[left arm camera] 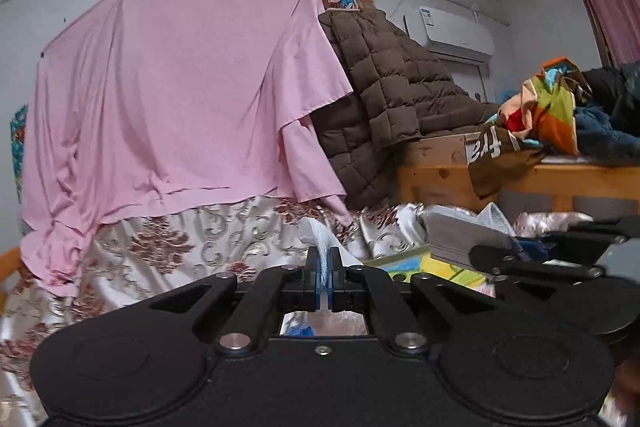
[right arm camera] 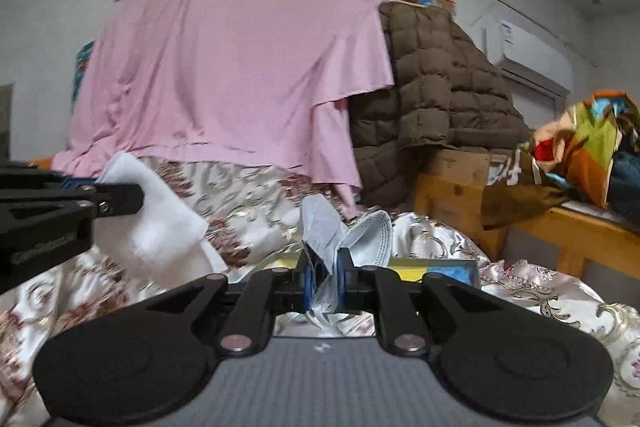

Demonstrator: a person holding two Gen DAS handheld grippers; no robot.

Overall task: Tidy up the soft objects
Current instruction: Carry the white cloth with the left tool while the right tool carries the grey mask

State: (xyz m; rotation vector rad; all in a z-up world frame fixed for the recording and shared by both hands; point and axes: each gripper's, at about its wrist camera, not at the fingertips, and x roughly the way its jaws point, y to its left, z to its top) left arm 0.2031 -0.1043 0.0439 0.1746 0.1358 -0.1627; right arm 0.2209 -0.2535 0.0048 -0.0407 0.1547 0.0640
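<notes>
A white, pale-blue cloth is held up between both grippers above the bed. In the left wrist view my left gripper (left arm camera: 323,259) is shut on a thin edge of the cloth (left arm camera: 320,233), which sticks up between the pads. My right gripper (left arm camera: 486,255) shows at the right, clamped on a greyish fold of cloth (left arm camera: 460,233). In the right wrist view my right gripper (right arm camera: 326,265) is shut on a bunched part of the cloth (right arm camera: 320,223). At the left edge my left gripper (right arm camera: 134,198) grips the white end of the cloth (right arm camera: 160,227).
A floral satin bedspread (right arm camera: 248,195) covers the bed below. A pink sheet (left arm camera: 180,87) hangs from a line on the back wall, with a brown quilted jacket (left arm camera: 392,83) beside it. A wooden frame (left arm camera: 440,175) at the right carries piled clothes (left arm camera: 556,107). A yellow-blue item (right arm camera: 432,267) lies on the bed.
</notes>
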